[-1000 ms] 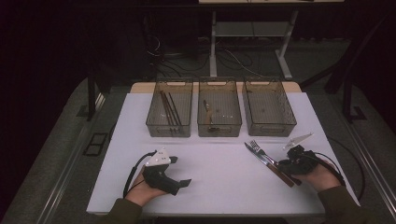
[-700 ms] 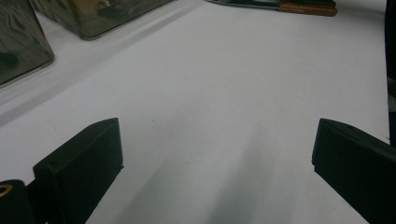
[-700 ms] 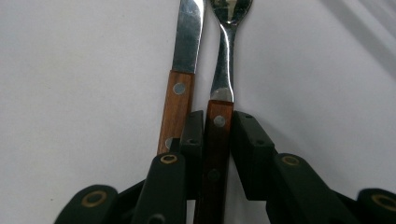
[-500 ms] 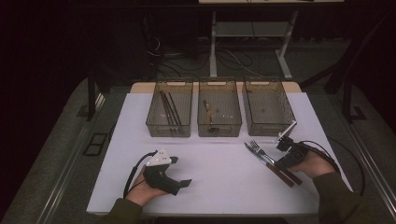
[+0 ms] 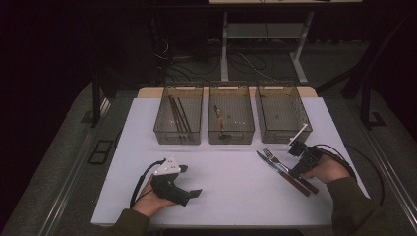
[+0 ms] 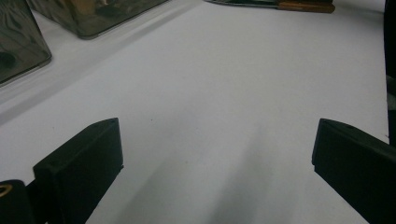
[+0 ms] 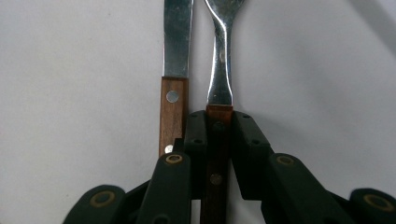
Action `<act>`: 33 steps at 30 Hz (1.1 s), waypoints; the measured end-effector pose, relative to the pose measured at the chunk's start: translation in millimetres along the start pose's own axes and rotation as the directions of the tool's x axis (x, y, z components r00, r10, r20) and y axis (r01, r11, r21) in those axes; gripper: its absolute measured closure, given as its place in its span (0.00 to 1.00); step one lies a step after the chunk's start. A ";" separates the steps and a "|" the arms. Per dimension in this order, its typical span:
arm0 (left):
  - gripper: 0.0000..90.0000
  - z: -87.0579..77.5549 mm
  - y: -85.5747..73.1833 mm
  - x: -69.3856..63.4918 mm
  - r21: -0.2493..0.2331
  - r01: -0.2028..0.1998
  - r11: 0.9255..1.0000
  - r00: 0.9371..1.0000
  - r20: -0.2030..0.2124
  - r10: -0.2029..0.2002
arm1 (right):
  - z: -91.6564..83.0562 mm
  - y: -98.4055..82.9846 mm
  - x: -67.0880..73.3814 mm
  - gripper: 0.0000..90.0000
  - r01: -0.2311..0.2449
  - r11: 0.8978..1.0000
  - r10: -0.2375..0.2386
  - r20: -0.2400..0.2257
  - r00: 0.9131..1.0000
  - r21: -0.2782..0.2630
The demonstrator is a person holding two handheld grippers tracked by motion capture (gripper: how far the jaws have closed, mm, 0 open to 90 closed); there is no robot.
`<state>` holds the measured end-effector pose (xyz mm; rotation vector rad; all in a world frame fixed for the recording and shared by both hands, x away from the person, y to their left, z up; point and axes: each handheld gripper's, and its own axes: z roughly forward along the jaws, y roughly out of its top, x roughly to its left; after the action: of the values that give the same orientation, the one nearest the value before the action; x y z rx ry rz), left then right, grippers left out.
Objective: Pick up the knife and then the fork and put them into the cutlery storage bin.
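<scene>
Right gripper view looks straight down the fork (image 7: 219,60), and the right gripper (image 7: 218,140) has its two black jaws squeezed on the fork's wooden handle, one on each side; they have just been closing on it. The fork's long line runs the same way the jaws point, with the shiny end sticking out ahead. A knife (image 7: 175,70) lies just beside the fork, side by side with it, and one jaw sits between the two handles. In the high view both lie on the white tabletop (image 5: 231,167), near the right bin (image 5: 282,112) of three clear bins. The left gripper (image 5: 172,184) rests well apart from them, its jaws spread wide with nothing between.
</scene>
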<state>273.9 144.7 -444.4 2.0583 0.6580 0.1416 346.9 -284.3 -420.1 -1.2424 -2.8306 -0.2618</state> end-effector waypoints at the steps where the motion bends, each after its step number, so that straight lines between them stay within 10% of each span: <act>1: 0.01 0.1 0.1 0.0 0.000 0.000 1.000 1.000 0.000 0.000 | -0.3 -1.9 -0.2 0.86 -0.002 1.000 0.002 -0.002 1.000 -0.018; 11: 0.01 -0.9 0.1 0.5 -0.005 0.001 1.000 1.000 -0.004 -0.001 | -12.6 -17.0 -3.5 0.86 -0.004 0.982 0.009 0.026 1.000 -0.189; 18: 0.01 -1.4 0.2 0.4 -0.004 -0.005 1.000 1.000 -0.005 0.005 | -26.2 -26.6 -8.2 0.86 -0.014 0.942 0.014 -0.005 1.000 -0.337; 23: 0.01 -1.1 0.0 0.7 -0.007 -0.001 1.000 1.000 -0.005 0.001 | -46.4 -32.1 -12.9 0.86 -0.044 0.870 0.038 -0.023 0.999 -0.492; 27: 0.01 -1.1 0.1 1.0 -0.006 0.001 1.000 1.000 -0.004 -0.001 | -66.0 -32.6 -22.9 0.86 -0.088 0.773 0.075 -0.046 0.996 -0.628; 33: 0.00 -1.0 -0.1 1.3 -0.007 0.003 1.000 1.000 -0.002 -0.003 | -82.8 -25.7 -38.5 0.86 -0.123 0.686 0.130 -0.045 0.991 -0.717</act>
<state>274.6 146.2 -444.1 2.0505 0.6605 0.1444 351.6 -343.5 -346.1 -1.5112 -2.6798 -1.4831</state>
